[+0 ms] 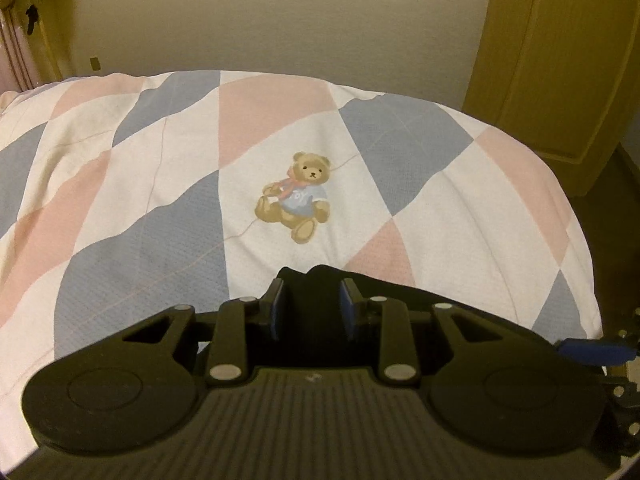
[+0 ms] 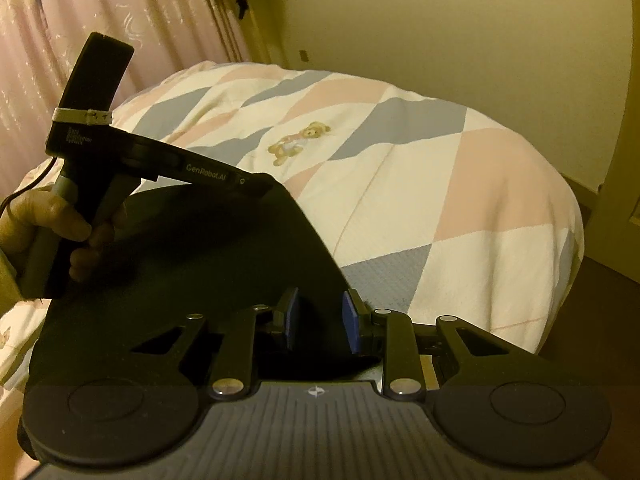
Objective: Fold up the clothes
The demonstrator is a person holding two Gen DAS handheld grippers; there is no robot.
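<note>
- Between the two grippers, a black garment (image 2: 224, 248) hangs stretched above the bed, one edge caught in each tool; its exact kind cannot be told, since only a dark, featureless sheet shows.
- The right gripper (image 2: 320, 316) has its blue pads (image 2: 351, 322) closed on the cloth's near edge, and the fabric rises from there in a taut slope toward the other tool.
- The left gripper (image 1: 311, 306) pinches a bunched fold of the same black cloth (image 1: 308, 280) between its pads; from the right wrist view its body and the person's left hand (image 2: 52, 220) on the handle are seen at the far corner.
- The cloth looks thin, light and limp, so it should sag wherever unsupported; holding the two corners of one edge keeps it flat, and a grip nearer the middle would probably let the corners droop.
- Below lies a quilted bedspread (image 1: 400, 184) in pink, blue and cream diamonds with a teddy bear print (image 1: 298, 196), a soft surface for laying the garment down.
- Beyond are a pink curtain (image 2: 80, 20) and a wooden door (image 1: 560, 60).
</note>
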